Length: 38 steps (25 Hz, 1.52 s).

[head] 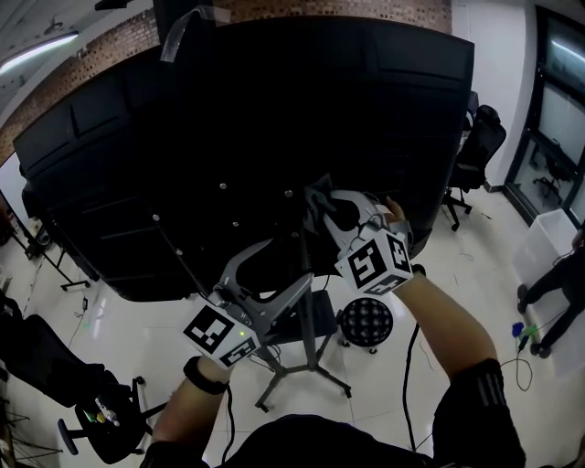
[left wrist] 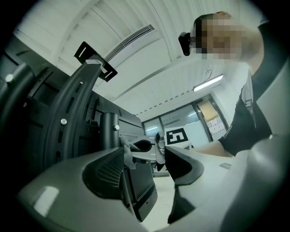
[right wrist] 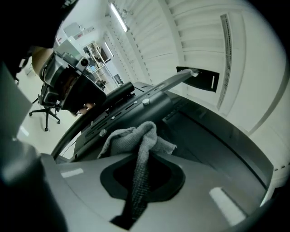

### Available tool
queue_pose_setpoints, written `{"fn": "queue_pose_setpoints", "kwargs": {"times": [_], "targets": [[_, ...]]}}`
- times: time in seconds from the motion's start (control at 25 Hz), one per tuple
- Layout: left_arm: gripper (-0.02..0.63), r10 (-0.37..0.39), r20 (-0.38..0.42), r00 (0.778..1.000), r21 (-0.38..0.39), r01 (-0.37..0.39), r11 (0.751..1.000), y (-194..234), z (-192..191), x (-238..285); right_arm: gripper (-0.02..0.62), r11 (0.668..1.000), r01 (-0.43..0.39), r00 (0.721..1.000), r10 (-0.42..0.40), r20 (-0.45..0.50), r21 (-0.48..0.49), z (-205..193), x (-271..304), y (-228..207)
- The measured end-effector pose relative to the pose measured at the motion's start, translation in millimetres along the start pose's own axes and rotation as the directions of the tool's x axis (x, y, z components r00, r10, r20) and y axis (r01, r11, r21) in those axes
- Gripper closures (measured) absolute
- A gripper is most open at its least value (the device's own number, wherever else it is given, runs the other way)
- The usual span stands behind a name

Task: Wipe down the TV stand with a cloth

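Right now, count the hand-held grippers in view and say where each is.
2. The left hand-held gripper is at the lower left of the head view, jaws apart. The right hand-held gripper is further right and higher, by the black TV, shut on a grey cloth. None seems hidden.

The grey knitted cloth (right wrist: 138,136) looks soft and coarse, its weave ribbed; the right gripper (right wrist: 141,176) pinching it has a smooth, matt grey plastic shell; the left gripper (left wrist: 147,163) has the same matt grey plastic, its black inner pads (left wrist: 104,172) finely gridded, rubbery; the big black television back (head: 228,119) is matt ribbed plastic, dotted with shiny metal screws; the stand's grey metal bracket arm (right wrist: 158,86) is smooth, satin-painted; the white tiled floor (head: 119,311) is glossy, mirroring light; the red-brown brick wall (head: 292,9) is rough.
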<state>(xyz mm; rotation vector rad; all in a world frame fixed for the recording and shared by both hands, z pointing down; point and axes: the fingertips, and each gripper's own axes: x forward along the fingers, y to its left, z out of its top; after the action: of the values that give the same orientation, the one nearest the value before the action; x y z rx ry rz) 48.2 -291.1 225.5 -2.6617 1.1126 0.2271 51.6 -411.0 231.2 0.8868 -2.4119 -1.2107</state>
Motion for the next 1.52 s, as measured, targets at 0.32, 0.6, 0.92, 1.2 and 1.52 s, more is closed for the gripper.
{"fn": "queue_pose_setpoints", "kwargs": {"times": [0.32, 0.6, 0.92, 1.2, 1.52], "targets": [[0.299, -0.005, -0.01, 1.0, -0.015, 0.005, 1.0, -1, -8, 3, 0.58, 0.998, 0.018, 1.0, -0.019, -0.02, -0.062, -16, -3, 3], [0.299, -0.05, 0.004, 0.999, -0.033, 0.05, 0.998, -14, -12, 25, 0.58, 0.997, 0.047, 0.992, -0.053, -0.111, -0.057, -59, -29, -16], [0.299, -0.095, 0.002, 0.995, -0.044, 0.095, 0.994, -34, -16, 47, 0.58, 0.993, 0.12, 0.973, -0.115, -0.201, 0.013, -106, -63, -48], [0.299, -0.103, -0.006, 0.995, -0.042, 0.102, 0.994, -43, -15, 48, 0.58, 0.979, 0.17, 0.963, -0.142, -0.229, 0.109, -121, -80, -62], [0.299, -0.084, -0.01, 0.996, -0.04, 0.083, 0.996, -38, -15, 26, 0.58, 0.979, 0.179, 0.981, -0.17, -0.091, 0.098, -53, -98, -57]]}}
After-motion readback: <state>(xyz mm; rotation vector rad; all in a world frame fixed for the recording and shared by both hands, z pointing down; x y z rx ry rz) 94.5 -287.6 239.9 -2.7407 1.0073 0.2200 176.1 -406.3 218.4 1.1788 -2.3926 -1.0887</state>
